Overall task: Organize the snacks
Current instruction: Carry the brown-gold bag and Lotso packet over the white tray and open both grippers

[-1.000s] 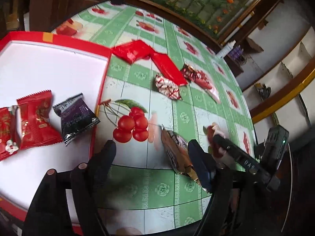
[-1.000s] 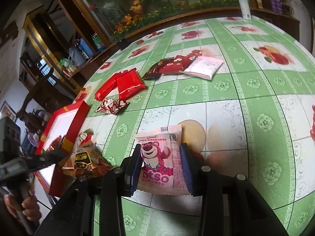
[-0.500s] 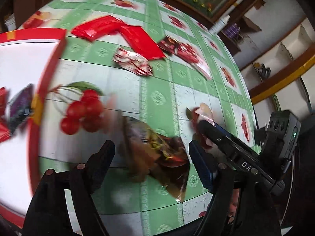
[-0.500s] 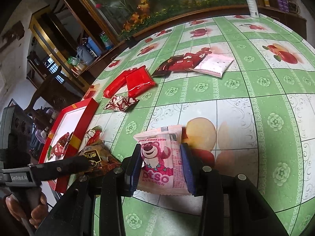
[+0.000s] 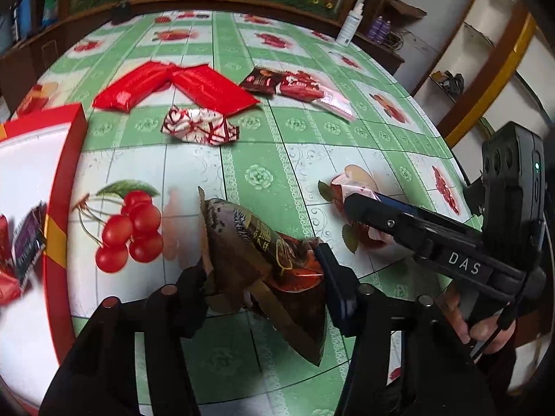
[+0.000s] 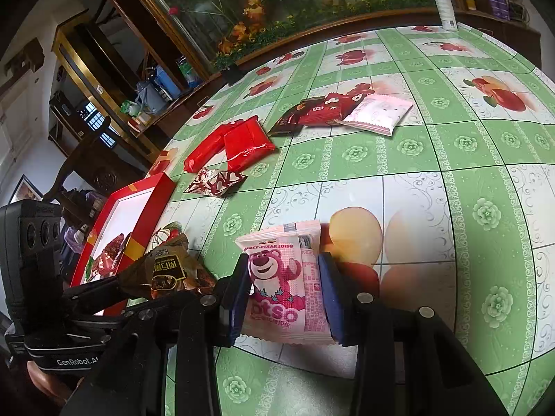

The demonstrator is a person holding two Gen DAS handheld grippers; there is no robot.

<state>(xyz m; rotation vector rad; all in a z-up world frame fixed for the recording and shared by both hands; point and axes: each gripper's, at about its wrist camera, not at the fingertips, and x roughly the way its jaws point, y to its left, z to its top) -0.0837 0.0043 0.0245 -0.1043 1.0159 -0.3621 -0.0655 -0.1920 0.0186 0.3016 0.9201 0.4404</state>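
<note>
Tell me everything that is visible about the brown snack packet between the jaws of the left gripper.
The brown snack packet is a glossy, crinkled foil wrapper, dark brown and gold with red near one end and a label with printed characters. Its end seams are serrated. It lies tilted between the jaws of the left gripper, which are closing on it, and both pads touch its sides. It is over the green floral tablecloth, beside the red tray. Whether it rests on the cloth cannot be told.

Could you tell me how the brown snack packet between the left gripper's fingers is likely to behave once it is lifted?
The brown snack packet looks crinkled and foil-like, so probably light and floppy. Its tail overhangs the closing left gripper, so it may droop. The glossy film could slip.
</note>
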